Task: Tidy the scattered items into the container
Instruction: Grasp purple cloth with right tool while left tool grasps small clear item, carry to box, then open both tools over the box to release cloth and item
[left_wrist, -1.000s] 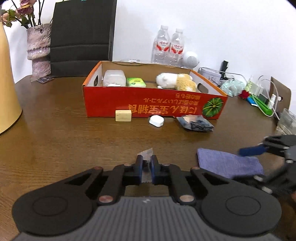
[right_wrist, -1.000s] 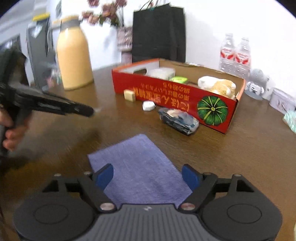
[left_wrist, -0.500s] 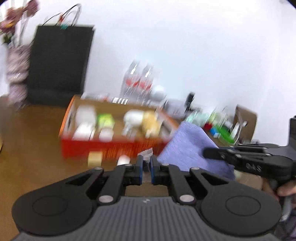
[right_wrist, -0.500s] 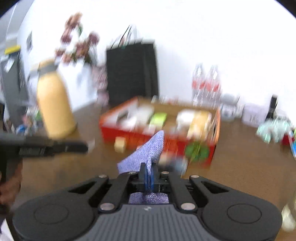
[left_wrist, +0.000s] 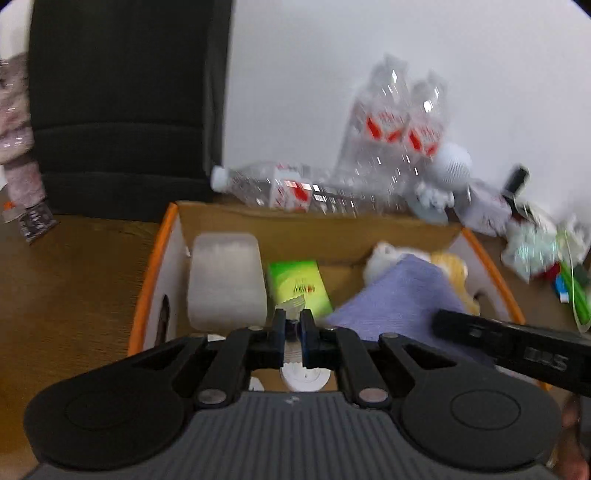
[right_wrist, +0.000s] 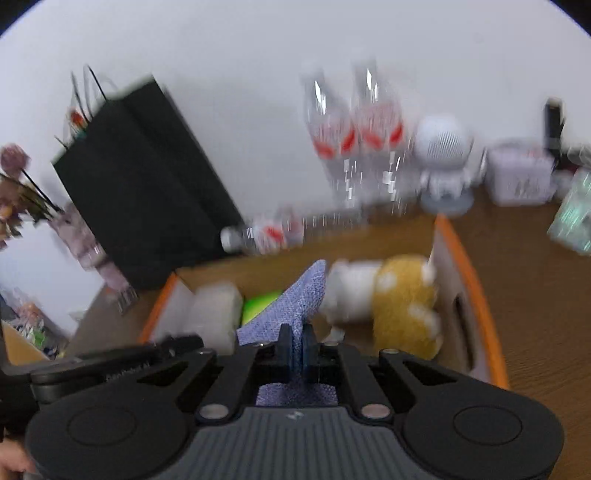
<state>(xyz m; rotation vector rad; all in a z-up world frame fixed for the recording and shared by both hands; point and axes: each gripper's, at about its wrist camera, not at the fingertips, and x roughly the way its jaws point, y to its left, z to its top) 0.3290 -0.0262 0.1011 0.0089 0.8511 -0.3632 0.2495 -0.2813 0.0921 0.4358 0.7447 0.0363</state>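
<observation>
Since a second ago, both claws have been carried from low over the table to a place above the open cardboard box (left_wrist: 155, 266), and the purple cloth (right_wrist: 295, 299), then lying flat on the table, has been lifted. The cloth is now pinched in the closed right claw (right_wrist: 295, 350) and hangs over the middle of the box, its free end draped toward the plush toy (right_wrist: 399, 306) at the right side of the box. The left claw (left_wrist: 293, 332) is closed on a small pale scrap (left_wrist: 293, 325), too blurred and hidden to be identified, and is held over the near left part of the box, above the translucent plastic tub (left_wrist: 225, 280) and the green packet (left_wrist: 299, 288). A round white item (left_wrist: 304, 376) is seen just below the left claw, seemingly inside the box.

Several risks may be judged from here. The two claws are close together over one box, so a collision could be caused if both are lowered at once. If the cloth is released while part of it trails over the near wall, it may slide out onto the table. The thin scrap may cling to a finger pad on release, or flutter outside the box if dropped from height. Both views are blurred by motion, so heights above the box cannot be told precisely.
</observation>
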